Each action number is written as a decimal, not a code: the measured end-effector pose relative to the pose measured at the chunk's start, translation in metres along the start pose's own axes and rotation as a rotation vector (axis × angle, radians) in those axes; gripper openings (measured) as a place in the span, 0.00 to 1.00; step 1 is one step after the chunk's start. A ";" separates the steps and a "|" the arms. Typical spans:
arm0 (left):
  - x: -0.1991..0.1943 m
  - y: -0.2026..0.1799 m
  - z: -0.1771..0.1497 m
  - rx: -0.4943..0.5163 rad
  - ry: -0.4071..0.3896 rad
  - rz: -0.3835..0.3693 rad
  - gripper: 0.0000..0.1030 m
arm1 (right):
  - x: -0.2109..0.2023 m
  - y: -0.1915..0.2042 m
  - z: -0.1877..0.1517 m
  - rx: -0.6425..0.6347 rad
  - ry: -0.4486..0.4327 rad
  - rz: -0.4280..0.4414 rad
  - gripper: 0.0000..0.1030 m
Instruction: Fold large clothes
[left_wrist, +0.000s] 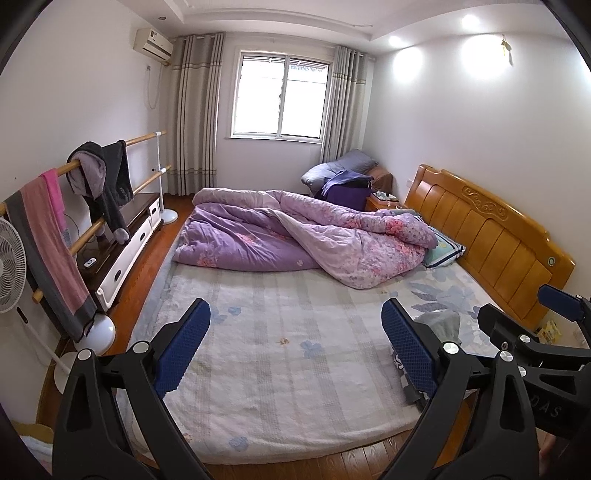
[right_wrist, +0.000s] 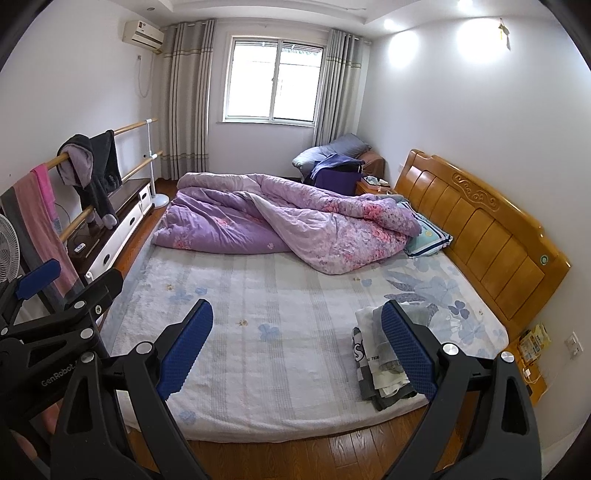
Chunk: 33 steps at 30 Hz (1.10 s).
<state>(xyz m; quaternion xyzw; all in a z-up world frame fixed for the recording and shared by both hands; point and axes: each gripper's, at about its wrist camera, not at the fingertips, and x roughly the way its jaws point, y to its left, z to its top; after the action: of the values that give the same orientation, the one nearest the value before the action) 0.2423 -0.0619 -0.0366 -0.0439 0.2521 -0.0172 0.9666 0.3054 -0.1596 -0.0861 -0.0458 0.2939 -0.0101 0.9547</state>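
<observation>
A stack of folded clothes (right_wrist: 380, 363) in grey, white and black lies at the near right corner of the bed (right_wrist: 280, 332). In the left wrist view only a grey part of the stack (left_wrist: 443, 325) shows behind the right finger. My left gripper (left_wrist: 295, 347) is open and empty above the near edge of the bed. My right gripper (right_wrist: 297, 347) is open and empty, its right finger (right_wrist: 406, 343) in front of the stack. Each gripper shows at the edge of the other's view.
A crumpled purple floral quilt (right_wrist: 288, 221) covers the far half of the bed. A pillow (right_wrist: 428, 240) lies by the wooden headboard (right_wrist: 480, 229). A rail with hung clothes (right_wrist: 92, 170), a fan (left_wrist: 9, 266) and a low cabinet (right_wrist: 118, 225) stand left.
</observation>
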 end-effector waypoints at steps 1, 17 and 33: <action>0.001 0.001 0.000 -0.001 0.001 0.000 0.91 | 0.000 0.000 0.000 0.000 0.000 0.000 0.87; 0.001 -0.001 0.000 -0.002 -0.001 0.003 0.91 | 0.001 -0.001 0.001 -0.005 0.001 -0.002 0.87; 0.002 0.000 0.003 0.005 0.001 0.004 0.91 | 0.003 -0.005 0.000 -0.002 0.006 0.000 0.87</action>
<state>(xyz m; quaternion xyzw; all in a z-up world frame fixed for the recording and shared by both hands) 0.2459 -0.0622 -0.0351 -0.0412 0.2528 -0.0160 0.9665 0.3076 -0.1645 -0.0875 -0.0469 0.2969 -0.0100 0.9537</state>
